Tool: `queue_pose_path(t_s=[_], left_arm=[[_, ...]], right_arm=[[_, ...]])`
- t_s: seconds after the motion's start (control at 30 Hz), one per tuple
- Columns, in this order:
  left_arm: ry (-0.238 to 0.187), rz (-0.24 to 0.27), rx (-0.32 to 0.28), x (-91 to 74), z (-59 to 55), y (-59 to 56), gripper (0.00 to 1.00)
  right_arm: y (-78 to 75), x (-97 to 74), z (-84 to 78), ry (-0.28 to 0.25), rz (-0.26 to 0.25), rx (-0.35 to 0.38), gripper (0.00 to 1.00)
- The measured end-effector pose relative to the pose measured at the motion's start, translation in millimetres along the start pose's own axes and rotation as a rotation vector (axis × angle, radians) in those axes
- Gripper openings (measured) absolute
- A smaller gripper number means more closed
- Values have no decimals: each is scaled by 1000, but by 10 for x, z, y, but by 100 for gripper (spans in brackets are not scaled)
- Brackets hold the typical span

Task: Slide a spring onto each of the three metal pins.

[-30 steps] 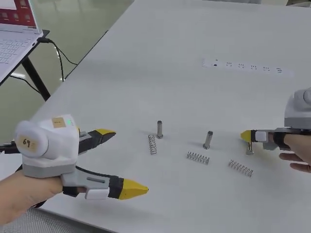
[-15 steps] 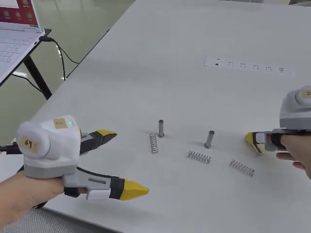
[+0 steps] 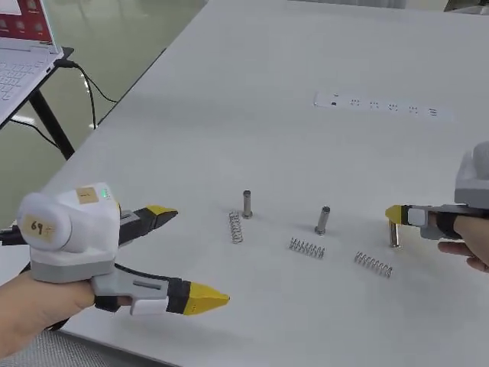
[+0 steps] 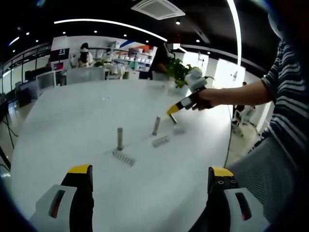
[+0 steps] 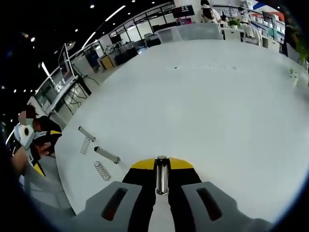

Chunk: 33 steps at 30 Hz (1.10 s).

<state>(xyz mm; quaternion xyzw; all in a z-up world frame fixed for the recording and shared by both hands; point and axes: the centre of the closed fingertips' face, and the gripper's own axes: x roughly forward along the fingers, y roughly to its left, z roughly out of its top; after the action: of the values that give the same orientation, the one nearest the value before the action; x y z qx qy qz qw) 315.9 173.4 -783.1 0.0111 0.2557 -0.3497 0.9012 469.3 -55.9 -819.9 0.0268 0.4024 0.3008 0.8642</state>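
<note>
**At bench far right: R gripper on pin 3, no springs fitted yet**

R gripper (image 3: 394,215) clenched on pin 3 (image 3: 394,234). R gripper view: jaws pinched together, shank between tips, pin end poking just past them. Grip looks high on shank. Pin 3 upright; can't tell whether foot is touching the bench (image 3: 252,99) or just clear of it.

L gripper (image 3: 191,254) spread wide, nothing between jaws. Hovers over near-left bench, well apart from all parts.

Parts, R to L:
- spring 3 (image 3: 373,264) flat on bench, near pin 3, toward operator.
- pin 2 (image 3: 322,220) upright, free. spring 2 (image 3: 306,248) flat, near its base.
- pin 1 (image 3: 247,204) upright, free. spring 1 (image 3: 235,227) flat, just beside it.

Further out: power strip (image 3: 378,107) at back of bench, laptop (image 3: 19,46) on a stand off bench to the L. Neither in play.

Step (judgement): very start, 0 of 3 done. Looks like pin 3 being steadied or picked for first fit.

Next move calls for:
- L gripper across to a spring, prob. spring 3 as nearest.
- Light pinch across coils, no crushing.
- Bore lined up w/ pin end, then slid on.
- Alt.: pin carried to the spring and poked through.

Watch: high grip may block spring travel, so lower regrip likely needed. Spring prone to roll or flick out of jaws.
</note>
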Motion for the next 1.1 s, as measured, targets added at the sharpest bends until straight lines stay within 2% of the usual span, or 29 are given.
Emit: queue_pose_path(t_s=[0.2, 0.3, 0.33, 0.6, 0.83, 1.1], left_arm=[[7, -9, 5, 3, -8, -39, 96], [11, -11, 5, 3, -12, -52, 96], [10, -12, 6, 1, -10, -56, 96], [0, -4, -2, -40, 21, -30, 96], [6, -3, -5, -49, -1, -23, 96], [-4, -11, -9, -25, 27, -43, 97]], right_arm=[[55, -54, 34, -21, 4, -55, 5], [71, -90, 43, -29, -12, -121, 5], [71, -96, 40, -27, -15, -146, 5], [133, -160, -39, -27, -22, -212, 5], [125, -196, -66, -28, -22, -228, 5], [128, -227, -95, -37, -8, -229, 5]])
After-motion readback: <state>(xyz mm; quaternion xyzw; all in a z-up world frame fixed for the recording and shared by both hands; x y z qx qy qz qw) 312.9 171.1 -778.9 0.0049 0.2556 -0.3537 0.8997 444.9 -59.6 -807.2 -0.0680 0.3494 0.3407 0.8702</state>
